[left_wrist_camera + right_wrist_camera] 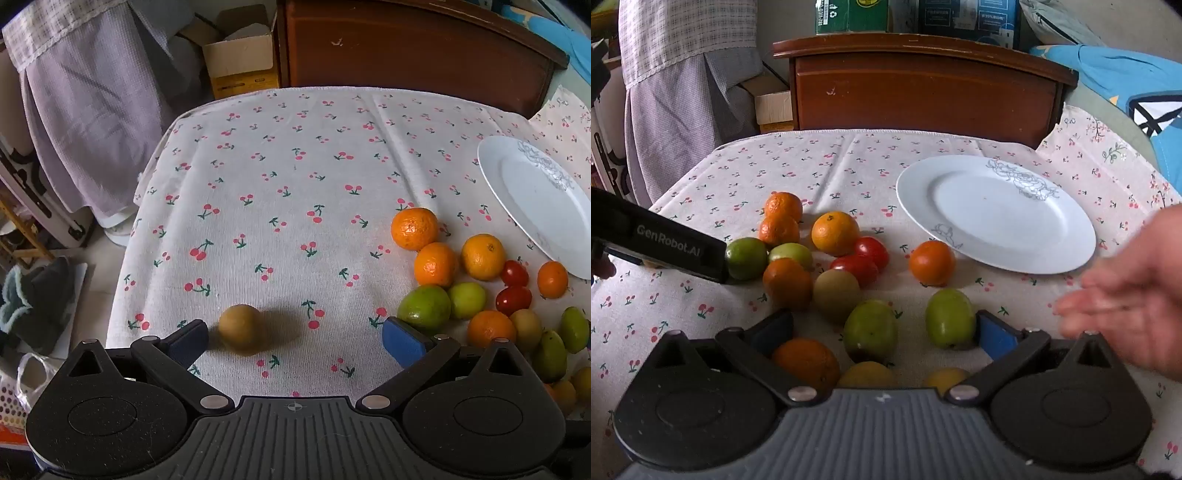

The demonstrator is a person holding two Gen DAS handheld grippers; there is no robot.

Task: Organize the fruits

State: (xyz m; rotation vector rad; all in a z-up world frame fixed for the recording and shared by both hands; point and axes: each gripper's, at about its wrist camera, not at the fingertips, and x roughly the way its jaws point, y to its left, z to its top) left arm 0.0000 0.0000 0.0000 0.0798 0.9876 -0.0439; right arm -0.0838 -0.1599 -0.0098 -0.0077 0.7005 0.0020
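Observation:
My left gripper (pixel 295 341) is open over the cherry-print tablecloth (pixel 280 177). A brownish round fruit (pixel 241 335) lies loose between its blue pads, close to the left pad and blurred. To its right sits a pile of oranges (pixel 414 229), green fruits (pixel 424 308) and red tomatoes (pixel 514 300). My right gripper (pixel 884 334) is open above the same pile; a green fruit (pixel 871 330) and another green fruit (pixel 949 323) lie between its fingers, untouched. A white plate (pixel 997 214) stands empty behind the pile. The left gripper's body (pixel 661 240) enters from the left.
A bare hand (pixel 1130 295), blurred, reaches in at the right of the right wrist view. A brown wooden cabinet (pixel 923 81) stands behind the table. Cardboard boxes (pixel 240 55), hanging cloth (pixel 88 92) and floor clutter lie beyond the table's left edge.

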